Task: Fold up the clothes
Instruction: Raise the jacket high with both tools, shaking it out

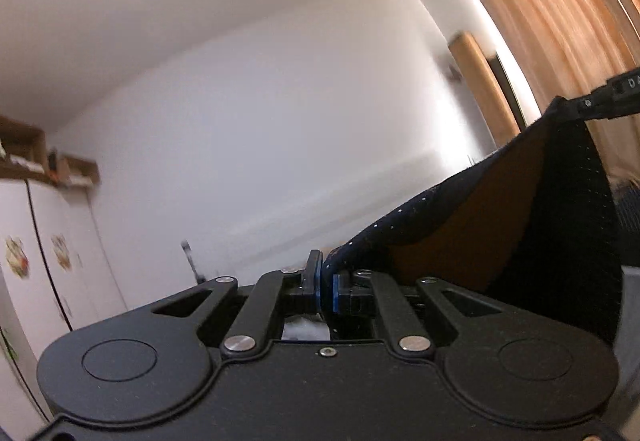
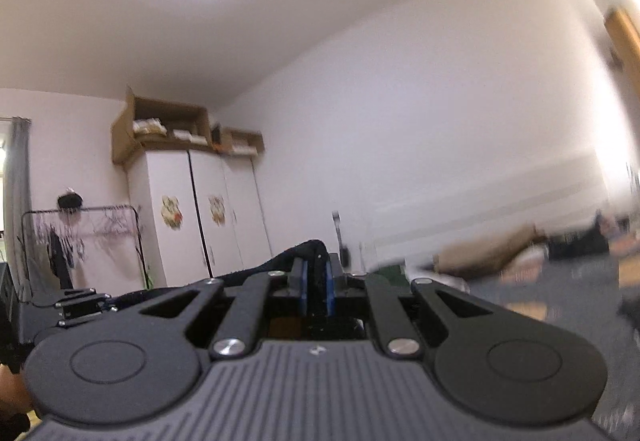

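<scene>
1. My left gripper point(image 1: 326, 287) is clamped on the edge of a dark garment point(image 1: 520, 225); the blue pads nearly meet, with only thin cloth between them.
2. My right gripper point(image 2: 316, 289) is likewise closed on black cloth point(image 2: 308, 247) bunched between its pads.
3. The garment hangs stretched between the 2 grippers, lifted into the air; I judge this is to spread it flat for folding.
4. Beyond: a white wardrobe point(image 2: 200, 209), a clothes rack point(image 2: 80, 229) and orange curtains point(image 1: 560, 1).

Dark perforated mesh cloth garment point(image 1: 560, 209), matt black plastic left hand-held gripper point(image 1: 326, 287), ribbed right hand-held gripper point(image 2: 316, 289), glossy white wardrobe point(image 2: 192, 209)
</scene>
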The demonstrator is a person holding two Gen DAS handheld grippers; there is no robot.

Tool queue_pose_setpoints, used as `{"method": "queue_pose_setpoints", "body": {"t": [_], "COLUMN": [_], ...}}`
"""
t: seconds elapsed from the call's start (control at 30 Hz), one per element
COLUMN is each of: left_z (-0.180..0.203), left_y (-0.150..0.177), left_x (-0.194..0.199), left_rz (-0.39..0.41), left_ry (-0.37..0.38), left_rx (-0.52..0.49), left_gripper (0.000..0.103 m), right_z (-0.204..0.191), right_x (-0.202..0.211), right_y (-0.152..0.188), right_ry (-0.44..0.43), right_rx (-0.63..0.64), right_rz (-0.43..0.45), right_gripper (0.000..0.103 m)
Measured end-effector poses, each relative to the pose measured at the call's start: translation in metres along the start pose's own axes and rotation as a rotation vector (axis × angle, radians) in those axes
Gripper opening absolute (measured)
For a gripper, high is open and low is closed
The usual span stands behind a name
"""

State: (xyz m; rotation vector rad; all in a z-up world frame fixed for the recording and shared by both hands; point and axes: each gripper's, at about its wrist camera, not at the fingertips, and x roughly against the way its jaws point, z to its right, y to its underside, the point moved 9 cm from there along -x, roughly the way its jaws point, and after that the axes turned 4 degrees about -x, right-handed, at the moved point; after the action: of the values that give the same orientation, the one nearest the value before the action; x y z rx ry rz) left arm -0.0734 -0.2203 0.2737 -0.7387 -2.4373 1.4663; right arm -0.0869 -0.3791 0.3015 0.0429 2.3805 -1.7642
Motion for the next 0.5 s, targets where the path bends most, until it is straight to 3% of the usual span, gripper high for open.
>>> {"method": "queue_pose_setpoints", "body": {"t": [0.3,0.4,0.5], "left_z": [-0.031,-0.027,-0.018], "left_y": [-0.138,-0.157,-0.151], "left_x": [0.045,0.042,0.021], "left_rz": [0.165,0.187,0.171], "left_ry": [-0.120,-0.130,-0.111], "left_rx": [-0.115,-0.132,-0.125], "left_gripper": [0.006,0.006,0.006], "right_z": [-0.044,-0.046,-0.032], "right_x": [0.021,0.018,0.003], "right_y": [-0.125,-0.144,-0.142], "right_ry": [-0.015,0.001,0.028], "right_rx": [0.141,0.173,0.172], "right_rz": [0.168,0.192,0.174], "right_gripper": [0.008,0.008,0.008]}}
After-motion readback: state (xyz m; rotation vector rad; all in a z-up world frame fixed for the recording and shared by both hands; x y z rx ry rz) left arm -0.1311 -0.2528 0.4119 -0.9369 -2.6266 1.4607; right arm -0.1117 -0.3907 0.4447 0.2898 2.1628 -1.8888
